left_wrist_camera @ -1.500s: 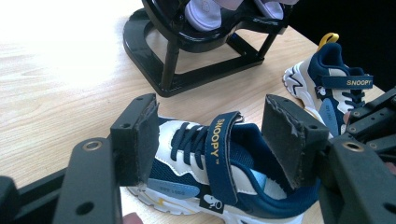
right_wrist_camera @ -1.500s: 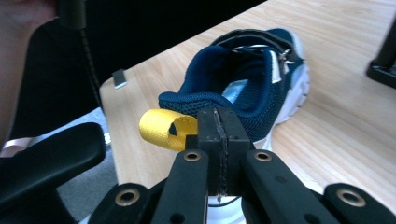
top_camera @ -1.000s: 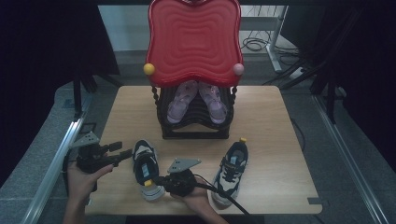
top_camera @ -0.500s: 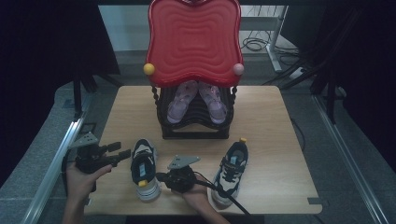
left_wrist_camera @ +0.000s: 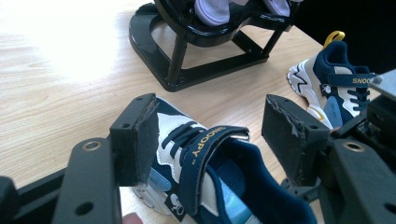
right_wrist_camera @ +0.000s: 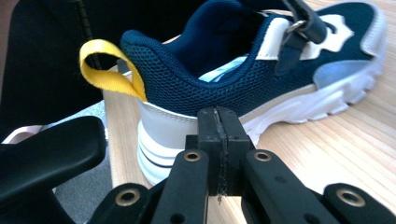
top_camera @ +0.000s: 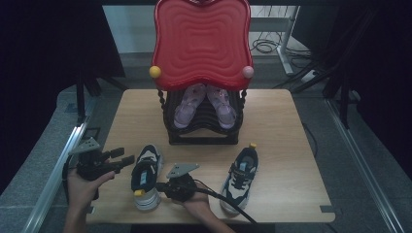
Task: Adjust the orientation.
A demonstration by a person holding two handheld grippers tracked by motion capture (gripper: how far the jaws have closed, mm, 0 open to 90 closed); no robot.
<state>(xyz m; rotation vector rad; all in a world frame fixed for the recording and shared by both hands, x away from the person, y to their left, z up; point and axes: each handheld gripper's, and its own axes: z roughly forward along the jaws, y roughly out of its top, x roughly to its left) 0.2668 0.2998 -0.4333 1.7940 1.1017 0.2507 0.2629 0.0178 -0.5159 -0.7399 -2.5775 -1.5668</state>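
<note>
So the navy mesh kids' sneaker with the chunky white ribbed sole and yellow ribbon heel loop (top_camera: 145, 177) is sitting near the front edge of the pale wood-grain table (top_camera: 282, 126), toe pointing toward the glossy black plastic shoe rack (top_camera: 201, 131). The right gripper (right_wrist_camera: 218, 123) is sitting just beside its heel with the foam pads pressed flat together, nothing between them. The left gripper (top_camera: 127, 158) is hovering wide open, jaws straddling the velcro strap side without touching. The matching second sneaker (top_camera: 239, 177) is lying well apart, with open tabletop around it.
</note>
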